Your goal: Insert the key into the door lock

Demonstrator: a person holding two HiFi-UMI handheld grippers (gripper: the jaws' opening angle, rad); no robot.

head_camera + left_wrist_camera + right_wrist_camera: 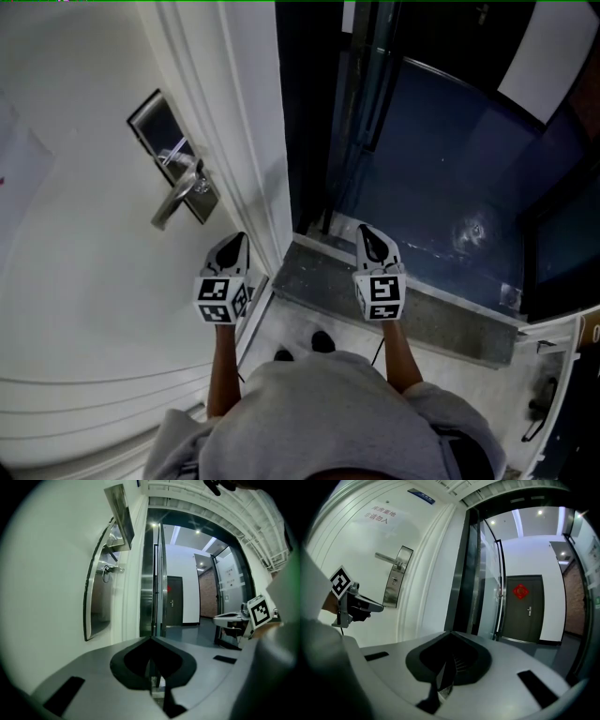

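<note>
Both claws hovering shut below the door lock [150,122]
The lock is sitting at eleven o'clock from the left gripper [234,241], whose jaws are meeting on nothing. What looks like the key [107,570] is hanging under the handle [176,199]. At three o'clock, the right gripper [368,232] is pinching empty too. Any approach should be coming in level and slow.
</note>
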